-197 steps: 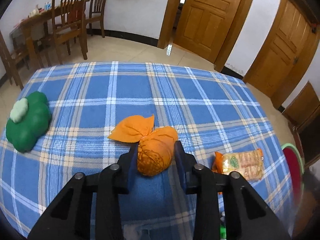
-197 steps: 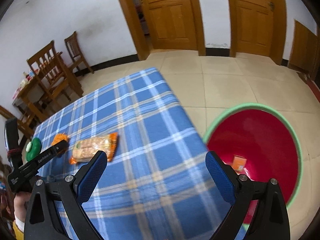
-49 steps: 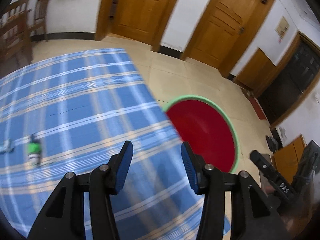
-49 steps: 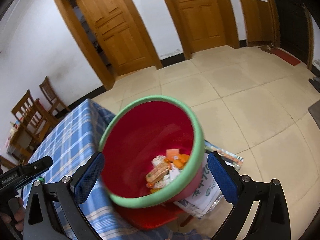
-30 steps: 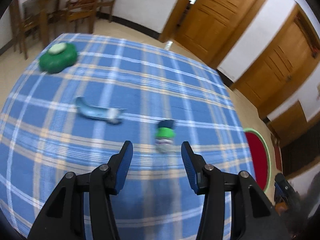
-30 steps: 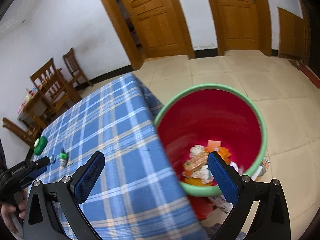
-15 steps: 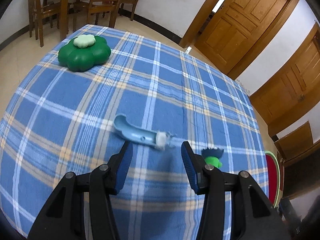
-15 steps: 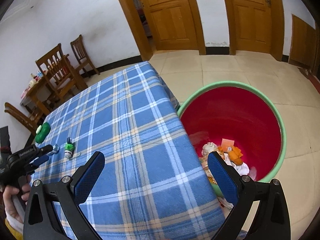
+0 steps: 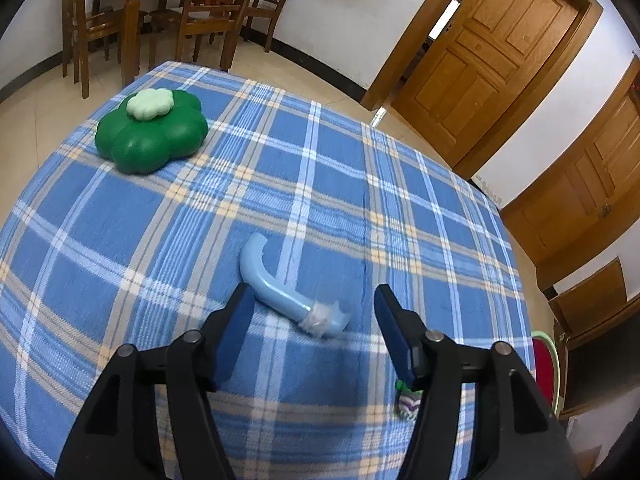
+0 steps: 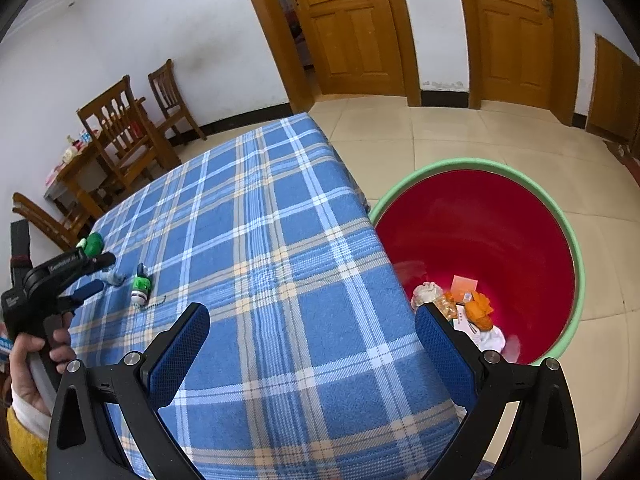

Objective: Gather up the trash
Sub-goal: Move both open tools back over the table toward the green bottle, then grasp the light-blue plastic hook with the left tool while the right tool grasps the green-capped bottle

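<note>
A pale blue curved handle piece (image 9: pixel 276 286) with a ragged wrapped end lies on the blue plaid tablecloth (image 9: pixel 320 200). My left gripper (image 9: pixel 314 326) hovers just before it, jaws opening, the piece's wrapped end between them, the pads clear of it. A small green-capped bottle (image 9: pixel 408 400) lies partly hidden behind the right finger; it also shows as the bottle (image 10: pixel 141 286) in the right wrist view, beside the left gripper (image 10: pixel 94 274). My right gripper (image 10: pixel 312 344) stands open and empty over the table's corner. The red bin (image 10: pixel 480 232) with a green rim holds several wrappers.
A green flower-shaped object (image 9: pixel 150 136) sits at the table's far left. Wooden chairs and a table (image 9: pixel 180 12) stand beyond, wooden doors (image 9: pixel 480 60) at the back. A person's hand (image 10: pixel 32 360) holds the left gripper's handle. The bin stands on the tiled floor beside the table's edge.
My left gripper swung from the bin back over the table, came close to the pale blue piece, and its jaws spread wider. The right view shifted from the bin toward the table.
</note>
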Available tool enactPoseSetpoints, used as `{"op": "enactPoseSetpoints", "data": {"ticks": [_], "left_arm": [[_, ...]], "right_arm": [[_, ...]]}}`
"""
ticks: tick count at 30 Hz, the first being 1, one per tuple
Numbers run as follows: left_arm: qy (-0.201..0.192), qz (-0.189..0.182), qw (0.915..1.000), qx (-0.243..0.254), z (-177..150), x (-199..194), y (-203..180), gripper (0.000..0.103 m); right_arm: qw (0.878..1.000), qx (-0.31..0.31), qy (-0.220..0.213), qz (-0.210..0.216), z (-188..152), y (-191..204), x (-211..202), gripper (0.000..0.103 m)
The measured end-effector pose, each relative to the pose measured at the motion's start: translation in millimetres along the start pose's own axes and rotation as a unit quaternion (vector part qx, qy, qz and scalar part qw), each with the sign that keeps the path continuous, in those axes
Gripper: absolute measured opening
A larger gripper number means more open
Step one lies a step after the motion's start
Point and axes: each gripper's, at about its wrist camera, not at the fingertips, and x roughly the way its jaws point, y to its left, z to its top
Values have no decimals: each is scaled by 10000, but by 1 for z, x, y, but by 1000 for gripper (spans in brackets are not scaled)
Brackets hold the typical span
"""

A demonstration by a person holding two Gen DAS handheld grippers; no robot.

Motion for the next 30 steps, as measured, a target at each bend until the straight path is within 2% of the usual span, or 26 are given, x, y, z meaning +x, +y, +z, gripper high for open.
{"op": "enactPoseSetpoints", "data": {"ticks": [11, 15, 17, 18, 20, 22, 24, 30], "left_arm": [[-3, 26, 10000, -59, 7, 18, -10, 64], [-113, 158, 9997, 150, 8, 21, -16, 64], [-157, 205, 9995, 206, 7, 22, -17, 58], [-170, 253, 9992, 253, 7, 22, -17, 49], [-196, 310, 9989, 304, 6, 22, -17, 38], [-130, 188, 9993, 289, 5, 23, -14, 16], [-103, 140, 9995, 267, 4, 22, -11, 12], [-101, -10, 9994, 320, 0, 13, -5, 12]], "right_arm": [[9999, -107, 65, -2, 0, 8, 5, 102], [9999, -137, 97, -3, -1, 11, 6, 102], [9998, -168, 109, -16, -1, 13, 7, 102], [9998, -175, 112, -18, -2, 14, 7, 102], [9997, -201, 122, -13, -2, 17, 8, 102], [9996, -239, 139, -11, -3, 20, 9, 102], [9995, -283, 156, -8, -3, 23, 10, 102], [9988, -439, 224, 40, -6, 40, 15, 102]]}}
